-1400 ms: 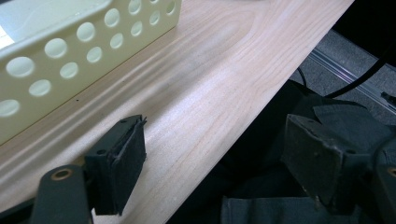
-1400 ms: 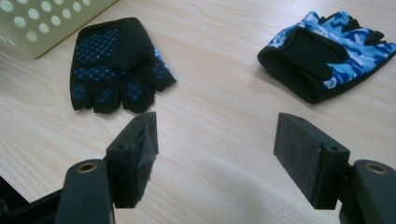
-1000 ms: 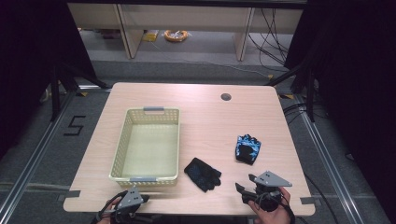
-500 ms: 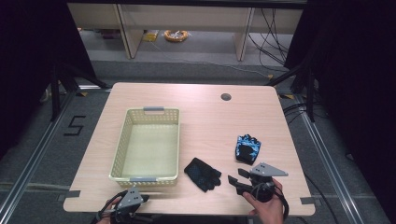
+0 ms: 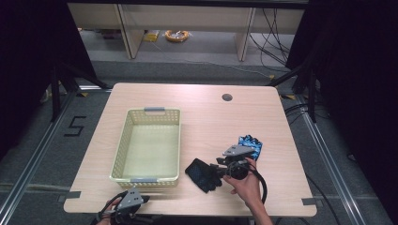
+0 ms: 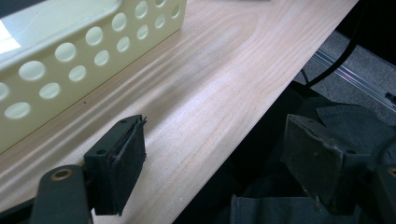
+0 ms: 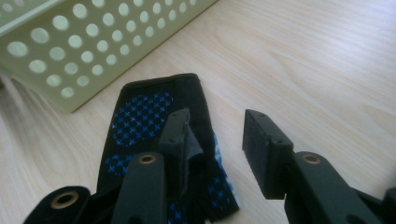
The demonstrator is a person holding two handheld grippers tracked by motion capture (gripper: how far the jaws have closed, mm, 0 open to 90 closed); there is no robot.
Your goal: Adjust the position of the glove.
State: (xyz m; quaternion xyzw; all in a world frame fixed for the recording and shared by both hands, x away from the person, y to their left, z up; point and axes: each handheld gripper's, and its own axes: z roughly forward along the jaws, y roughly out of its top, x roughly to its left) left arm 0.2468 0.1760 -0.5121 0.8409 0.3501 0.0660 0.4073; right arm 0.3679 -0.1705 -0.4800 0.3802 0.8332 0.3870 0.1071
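Right gripper (image 7: 212,135), jaws closing but still parted, hangs above the black glove's (image 7: 154,112) fingers.

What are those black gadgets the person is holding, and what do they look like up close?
They are hand-held grippers. The right gripper is black, with a grey three-cornered plate on top and a black cable looping behind the hand. The left gripper has the same grey plate. Each has two flat black jaws with dark pads and brass-coloured rivets. The forearm is bare.
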